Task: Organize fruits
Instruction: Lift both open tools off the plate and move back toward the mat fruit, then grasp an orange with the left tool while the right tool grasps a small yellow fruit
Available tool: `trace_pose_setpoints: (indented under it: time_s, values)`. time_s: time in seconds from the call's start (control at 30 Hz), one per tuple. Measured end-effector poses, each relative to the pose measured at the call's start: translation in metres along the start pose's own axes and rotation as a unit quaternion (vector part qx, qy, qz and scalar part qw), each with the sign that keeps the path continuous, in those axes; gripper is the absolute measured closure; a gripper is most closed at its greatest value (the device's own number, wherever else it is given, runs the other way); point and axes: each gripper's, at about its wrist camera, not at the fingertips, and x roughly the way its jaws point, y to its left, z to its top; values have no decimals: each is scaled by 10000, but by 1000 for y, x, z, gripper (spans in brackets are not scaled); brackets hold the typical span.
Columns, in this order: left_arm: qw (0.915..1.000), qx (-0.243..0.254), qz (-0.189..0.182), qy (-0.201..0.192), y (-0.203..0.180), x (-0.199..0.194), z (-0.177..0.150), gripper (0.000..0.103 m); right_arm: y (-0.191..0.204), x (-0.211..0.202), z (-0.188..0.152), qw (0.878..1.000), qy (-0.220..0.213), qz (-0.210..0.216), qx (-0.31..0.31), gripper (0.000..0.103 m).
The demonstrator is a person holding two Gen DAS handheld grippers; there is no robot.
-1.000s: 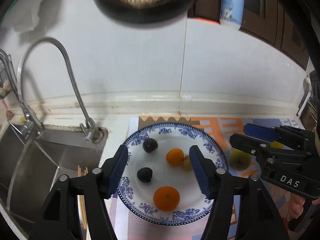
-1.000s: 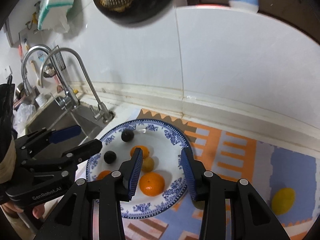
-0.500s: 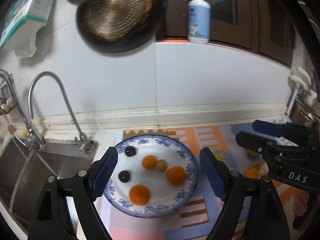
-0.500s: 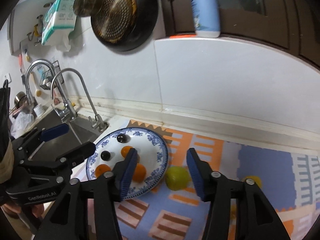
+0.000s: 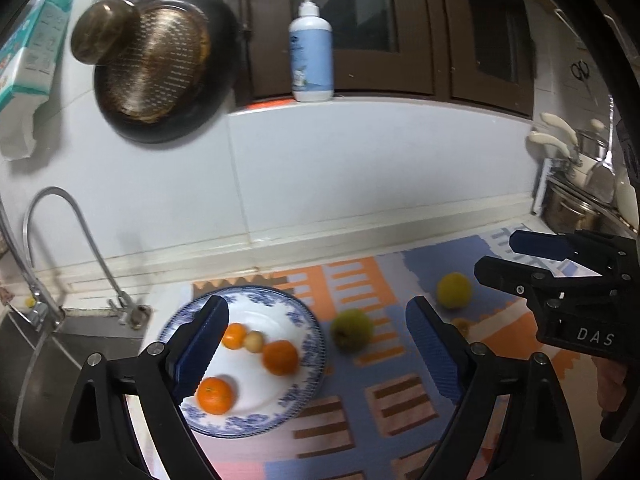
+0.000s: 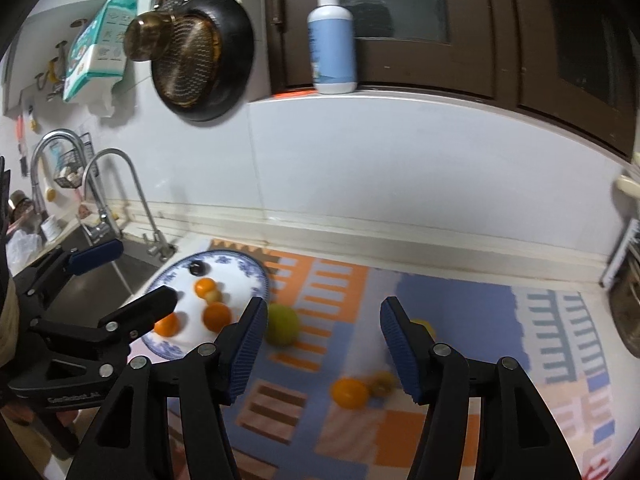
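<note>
- Spreading wider, the left gripper [image 5: 316, 344] hangs above the counter with nothing between its blue pads; in the left wrist view one pad overlaps the plate's near side and the other stands over the mat
- Opening too, the right gripper [image 6: 322, 346] holds nothing, and bare mat shows between its pads
- Beside the sink, the blue-and-white plate [image 5: 304, 354] carries three oranges [image 5: 280, 357], a small pale fruit [image 5: 254, 341] and, in the right wrist view, a dark fruit [image 6: 196, 268]
- Just off the plate's rim a green fruit [image 5: 352, 329] lies on the patterned mat [image 6: 460, 304]
- Farther along the mat sit a yellow fruit [image 5: 453, 290], a loose orange [image 6: 349, 393] and a small brownish fruit [image 6: 382, 384] touching it, both blurred
- On the wall behind hangs a dark pan [image 6: 200, 68], and a pump bottle [image 6: 332, 40] stands on the ledge
</note>
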Motion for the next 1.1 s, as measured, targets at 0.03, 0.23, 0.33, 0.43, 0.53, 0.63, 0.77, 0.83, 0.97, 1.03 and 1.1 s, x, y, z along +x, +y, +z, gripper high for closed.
trace_pose_setpoints:
  time_s: [0.03, 0.23, 0.33, 0.43, 0.53, 0.63, 0.77, 0.83, 0.97, 1.03, 1.1]
  values:
    - [10000, 23, -47, 23, -4, 2, -1, 12, -3, -1, -2, 10000, 11, -42, 16, 43]
    - [9992, 288, -246, 94, -29, 13, -8, 12, -21, -6, -14, 9998, 109, -191, -21, 43]
    - [9984, 417, -366, 122, -42, 19, -10, 12, -28, -6, -20, 9995, 171, -241, -144, 43]
    - [9971, 588, -474, 98, -54, 23, -14, 12, -36, -4, -27, 9990, 243, -271, -277, 43]
    - [9951, 798, -585, 65, -65, 27, -17, 13, -42, 0, -32, 9979, 353, -257, -483, 43]
    - [9923, 979, -754, 70, -76, 33, -20, 13, -47, 5, -38, 9965, 426, -218, -678, 43]
    - [9877, 1127, -1062, 196, -84, 47, -25, 18, -55, 16, -46, 9946, 555, -81, -876, 43]
    - [9856, 1180, -1181, 281, -87, 55, -28, 24, -56, 22, -49, 9934, 607, -25, -976, 44]
    - [9816, 1276, -1348, 440, -91, 69, -34, 32, -58, 34, -57, 9898, 753, 51, -1211, 44]
    - [9788, 1332, -1467, 527, -94, 75, -36, 37, -59, 40, -61, 9879, 820, 107, -1309, 44]
    - [9753, 1394, -1594, 622, -98, 82, -40, 39, -59, 45, -63, 9865, 859, 167, -1381, 45]
